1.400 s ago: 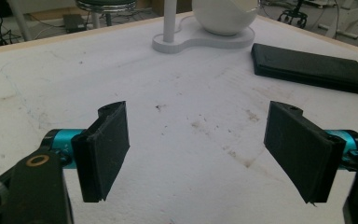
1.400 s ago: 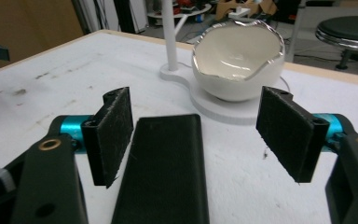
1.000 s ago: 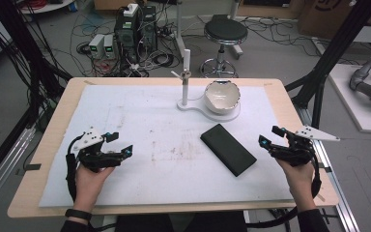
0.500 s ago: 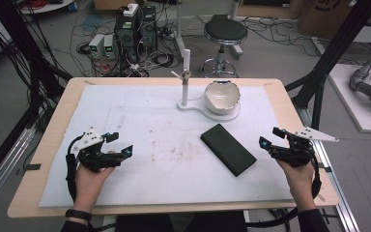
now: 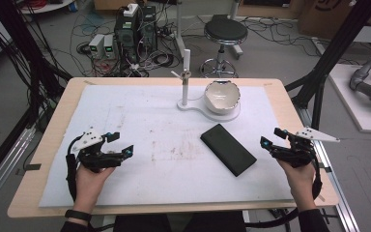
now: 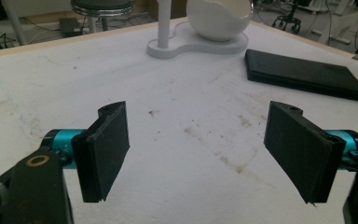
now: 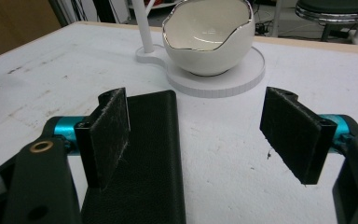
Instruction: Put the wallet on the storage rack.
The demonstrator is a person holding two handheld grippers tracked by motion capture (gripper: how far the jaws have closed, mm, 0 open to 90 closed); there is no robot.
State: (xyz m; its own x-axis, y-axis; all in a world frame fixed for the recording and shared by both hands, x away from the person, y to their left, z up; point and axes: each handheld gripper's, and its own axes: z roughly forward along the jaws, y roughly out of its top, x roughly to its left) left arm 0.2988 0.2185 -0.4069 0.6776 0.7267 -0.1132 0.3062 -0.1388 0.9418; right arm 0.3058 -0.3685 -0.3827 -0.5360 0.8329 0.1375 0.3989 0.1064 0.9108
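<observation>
Both tongs gape wide and hold nothing: left tongs (image 5: 124,145) over bare, stained white worktop (image 5: 140,121), right tongs (image 5: 269,137) just beside the flat black leather case (image 5: 228,149). Beyond stands a glossy white bowl (image 5: 221,95).

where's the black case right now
In the high view the black case lies flat right of centre on the table, just in front of the white bowl, nearer the right gripper.
</observation>
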